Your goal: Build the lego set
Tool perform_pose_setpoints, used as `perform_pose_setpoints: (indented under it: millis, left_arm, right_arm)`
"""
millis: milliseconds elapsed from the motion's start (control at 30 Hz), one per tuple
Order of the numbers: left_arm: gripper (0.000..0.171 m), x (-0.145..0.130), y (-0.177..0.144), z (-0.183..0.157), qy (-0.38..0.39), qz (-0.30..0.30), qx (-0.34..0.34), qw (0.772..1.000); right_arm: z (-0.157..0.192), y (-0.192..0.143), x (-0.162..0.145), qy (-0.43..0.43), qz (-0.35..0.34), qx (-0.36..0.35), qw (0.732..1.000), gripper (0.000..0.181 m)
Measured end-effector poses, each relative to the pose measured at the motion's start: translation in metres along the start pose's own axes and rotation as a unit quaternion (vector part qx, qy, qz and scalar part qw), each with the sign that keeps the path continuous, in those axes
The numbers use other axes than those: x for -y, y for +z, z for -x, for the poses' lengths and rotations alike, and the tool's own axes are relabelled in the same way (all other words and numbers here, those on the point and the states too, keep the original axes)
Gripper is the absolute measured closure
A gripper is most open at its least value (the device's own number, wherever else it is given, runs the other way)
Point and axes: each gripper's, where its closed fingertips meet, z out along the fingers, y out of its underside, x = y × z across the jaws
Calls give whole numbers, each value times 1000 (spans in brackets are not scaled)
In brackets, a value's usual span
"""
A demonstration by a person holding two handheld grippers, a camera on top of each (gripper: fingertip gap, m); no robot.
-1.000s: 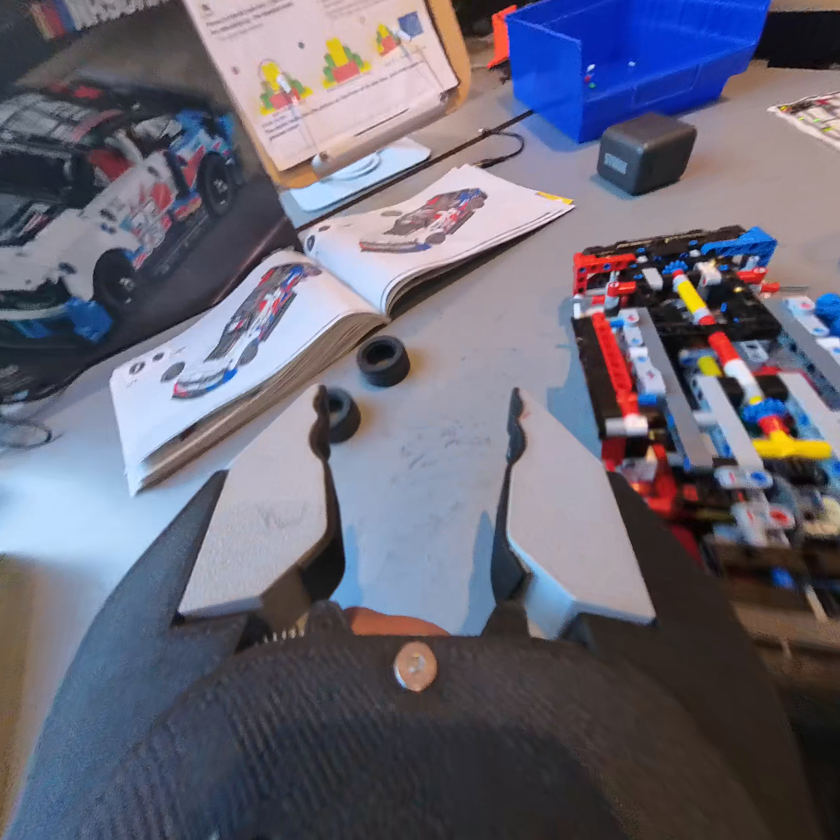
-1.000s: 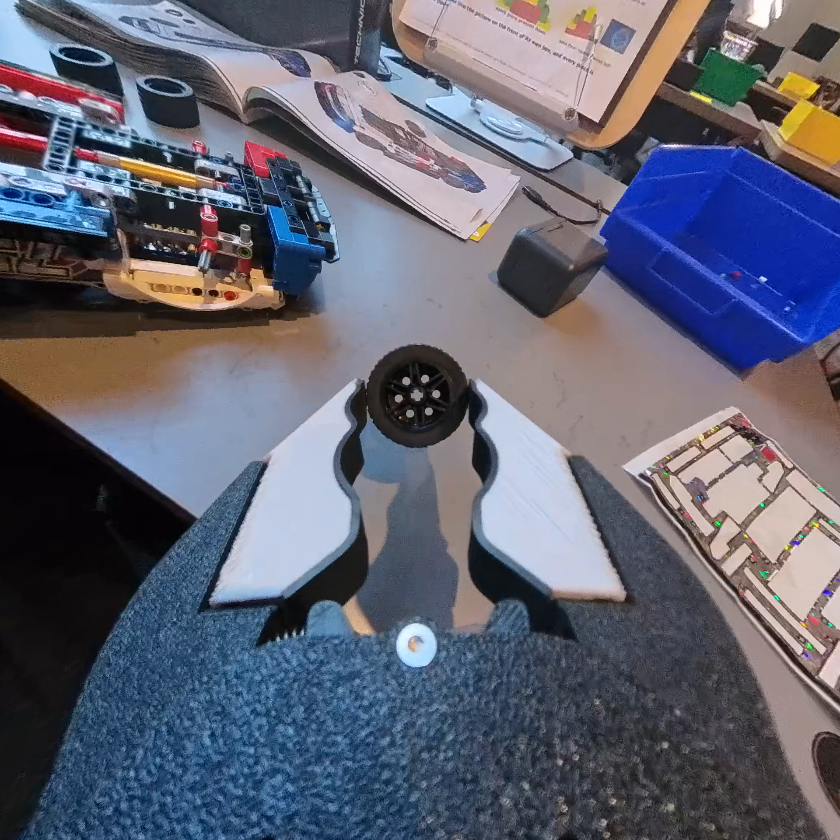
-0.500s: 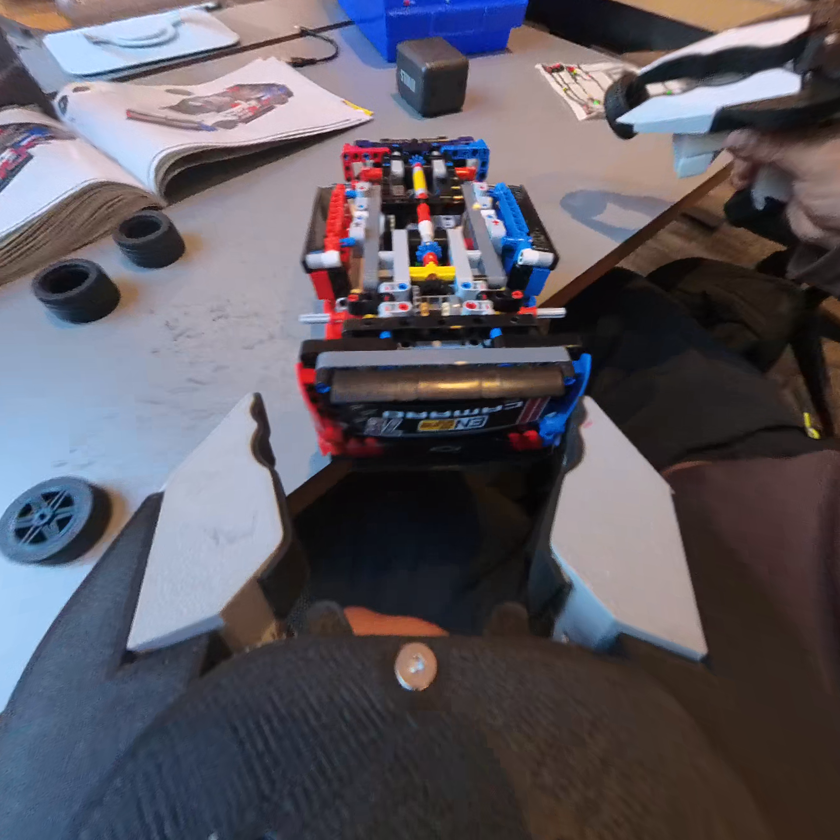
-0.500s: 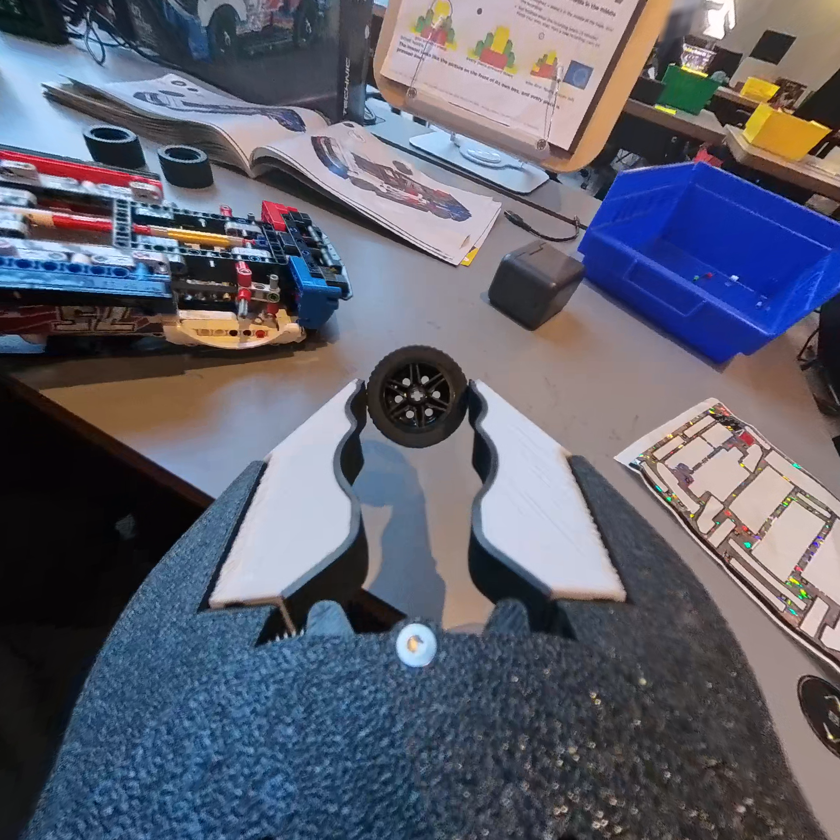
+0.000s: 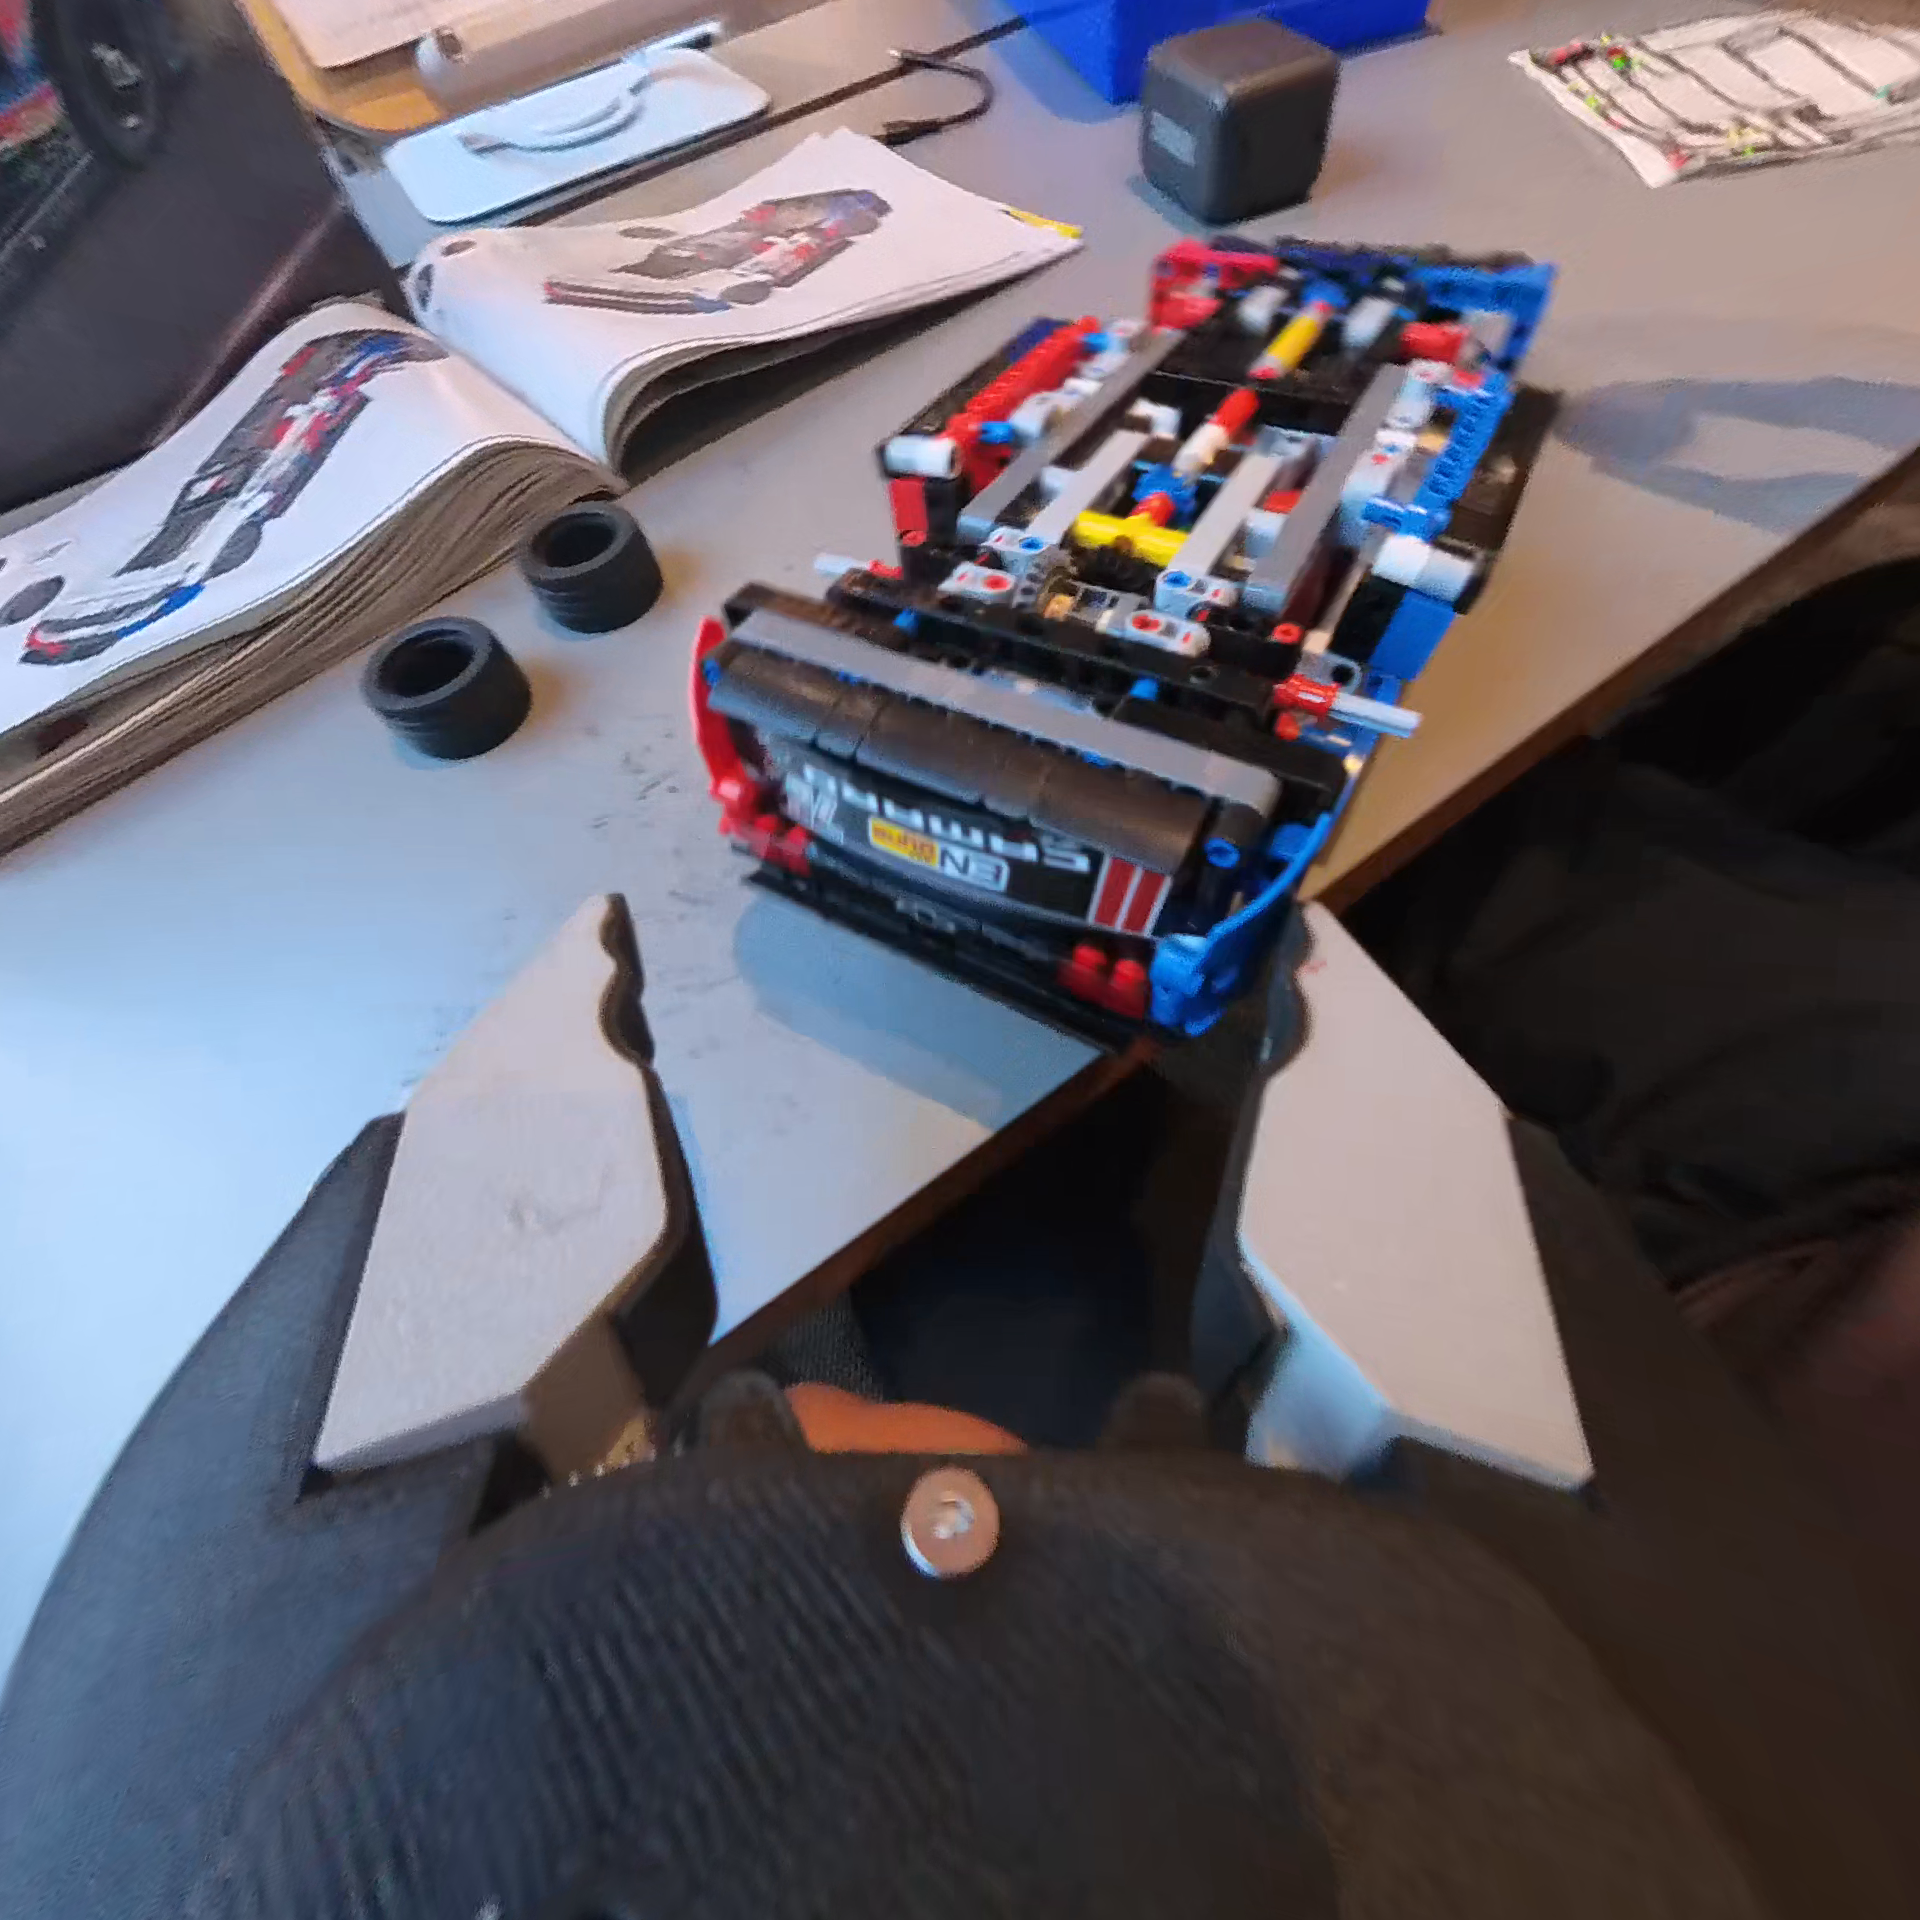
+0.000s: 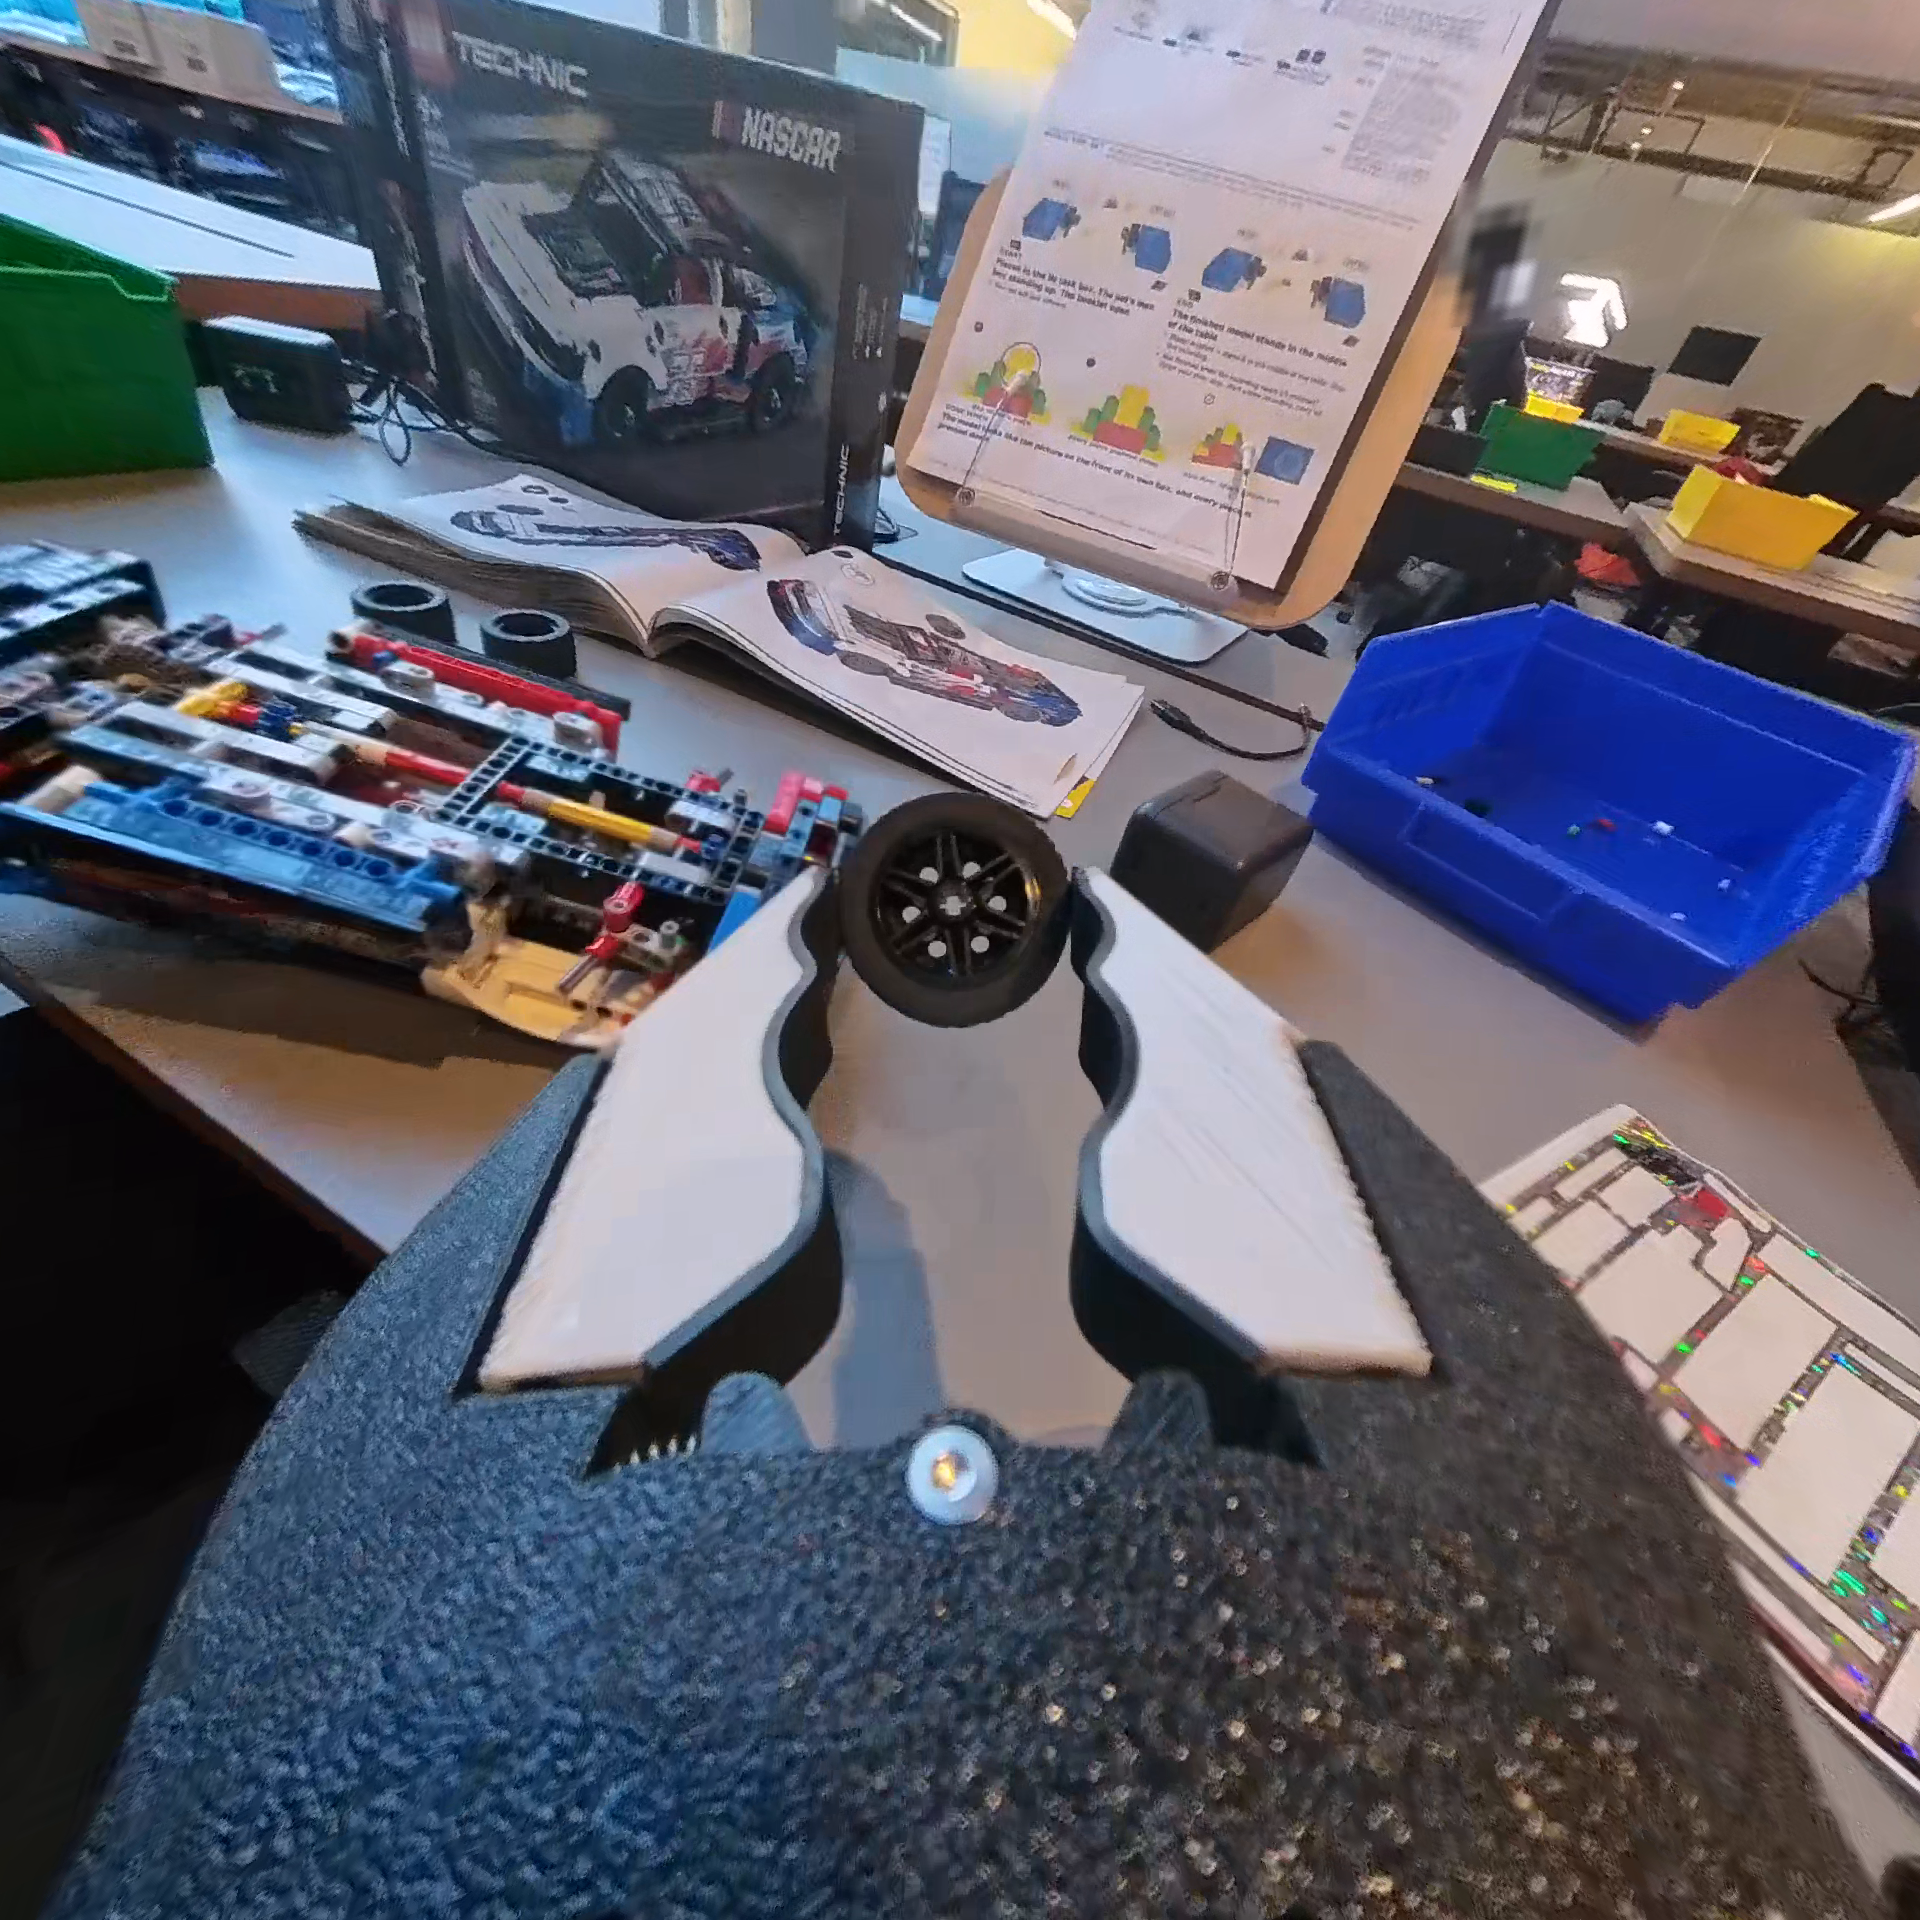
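While the right gripper [image 6: 954,909] pinched a wheel [image 6: 952,907], only the left view showed the left gripper [image 5: 951,961] spread before the car [image 5: 1122,623].

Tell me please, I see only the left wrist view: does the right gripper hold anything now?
Observer: Yes. The right gripper is shut on a black wheel that already has its tyre on, and it holds the wheel above the table.
Operator: Is this wheel on the car?
Observer: No. The wheel is off the end of the car, not on any axle.
Operator: Are there parts in the blue bin?
Observer: Only a few tiny pieces lie on the floor of the blue bin.
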Motion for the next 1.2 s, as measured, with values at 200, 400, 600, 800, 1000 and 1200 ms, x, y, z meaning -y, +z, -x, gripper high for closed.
perform_pose_setpoints:
  millis: [200, 400, 600, 800, 1000, 1200]
  left_arm:
    - [58, 0, -8, 29, -48, -54, 11, 997]
    - [64, 13, -19, 52, -53, -103, -4, 993]
    - [71, 33, -10, 80, -71, -137, 1, 988]
    - [83, 52, 3, 96, -73, -211, 28, 974]
    - [94, 72, 7, 101, -22, -251, 42, 967]
    - [110, 94, 13, 116, -8, -307, 82, 948]
  right_arm:
    - [-20, 35, -18, 28, 19, 5, 999, 141]
    - [-39, 64, -39, 37, 37, -4, 999, 141]
    - [-46, 83, -37, 22, 33, 3, 999, 141]
    - [-41, 93, -31, -25, 9, 8, 1000, 142]
    - [-39, 93, -31, -71, 8, -18, 997, 141]
    - [-44, 89, -27, -44, -10, -14, 999, 142]
